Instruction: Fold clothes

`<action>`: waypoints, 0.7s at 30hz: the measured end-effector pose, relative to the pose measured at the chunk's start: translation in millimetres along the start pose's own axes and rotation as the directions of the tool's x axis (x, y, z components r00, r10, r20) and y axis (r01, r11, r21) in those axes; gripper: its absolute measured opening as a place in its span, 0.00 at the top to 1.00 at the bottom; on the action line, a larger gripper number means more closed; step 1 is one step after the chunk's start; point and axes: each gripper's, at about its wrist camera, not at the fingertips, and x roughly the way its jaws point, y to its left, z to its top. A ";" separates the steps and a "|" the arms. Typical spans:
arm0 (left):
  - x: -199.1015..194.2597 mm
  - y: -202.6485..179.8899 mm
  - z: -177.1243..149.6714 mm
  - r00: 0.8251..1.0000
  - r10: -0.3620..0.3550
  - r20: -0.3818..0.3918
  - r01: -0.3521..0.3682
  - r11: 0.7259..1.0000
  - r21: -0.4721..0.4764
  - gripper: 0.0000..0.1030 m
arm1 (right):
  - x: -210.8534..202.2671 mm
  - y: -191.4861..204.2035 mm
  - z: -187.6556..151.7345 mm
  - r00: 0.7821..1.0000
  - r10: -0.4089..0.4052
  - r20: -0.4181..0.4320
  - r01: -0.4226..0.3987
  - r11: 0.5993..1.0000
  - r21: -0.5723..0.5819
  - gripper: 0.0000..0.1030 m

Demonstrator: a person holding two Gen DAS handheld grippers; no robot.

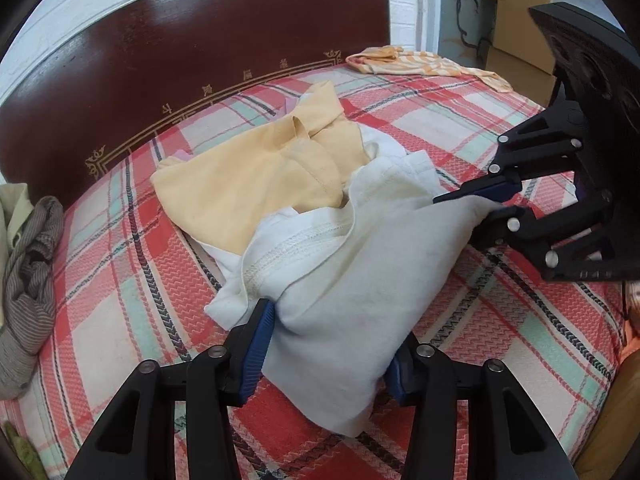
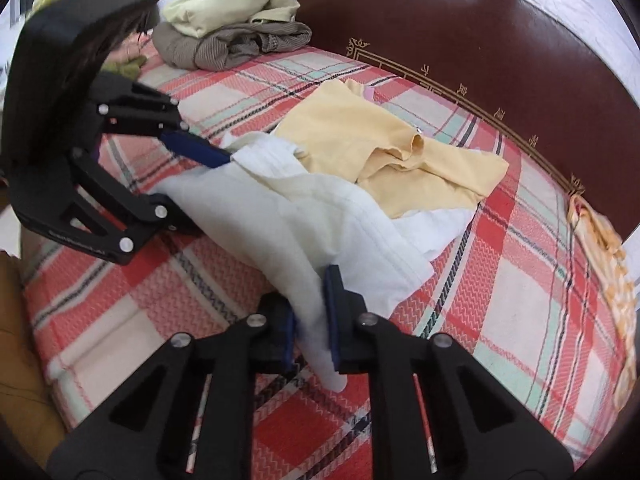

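A bed with a red, white and mint plaid cover [image 1: 460, 312] fills both views, its edges bent and cut off by the fisheye rim. Behind it stands a dark brown headboard [image 1: 200, 32] with a gold border; the gold characters along it are too small to read. Cardboard boxes [image 1: 516, 12] show past the far corner, only partly in view.

Five garments lie on the bed beside the held one. A yellow shirt [image 1: 248, 184] sits crumpled mid-bed, over a further white piece [image 2: 436, 224] and a sliver of pink, mostly hidden. An orange-striped cloth [image 1: 424, 64] rests near the headboard's end. A grey striped garment [image 2: 236, 46] and a pale cream one [image 2: 236, 6] are heaped together at the other side, the cream one cut off in the left wrist view.

The white garment [image 1: 344, 280] stretches between the two grippers, raised off the cover in front of the yellow shirt and touching it. The left gripper [image 1: 328, 344] has a thick bunch of that cloth between its blue pads [image 1: 258, 344], jaws partway apart and pressed on the fabric; its right pad is largely hidden by the cloth. The right gripper [image 2: 312, 320] pinches a narrow tail of the same garment, jaws almost together, the tail's end hanging just below the pads.
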 end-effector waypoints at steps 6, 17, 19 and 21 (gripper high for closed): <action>-14.3 2.9 2.4 1.000 -0.030 -0.001 0.030 1.000 0.000 0.77 | -22.1 0.5 6.1 0.994 0.109 0.028 -0.110 0.992 0.056 0.87; -59.1 -5.5 -5.1 0.996 -0.091 0.006 0.091 0.996 0.023 0.82 | -52.7 22.7 5.1 0.978 0.205 0.040 -0.207 0.975 0.079 0.90; -68.9 -11.7 -11.6 0.995 -0.099 -0.003 0.099 0.994 0.040 0.82 | -60.5 30.1 2.5 0.974 0.221 0.043 -0.224 0.972 0.071 0.90; -78.6 -18.4 -18.5 0.994 -0.110 -0.010 0.110 0.993 0.052 0.82 | -67.2 38.3 -1.0 0.971 0.237 0.042 -0.239 0.969 0.063 0.90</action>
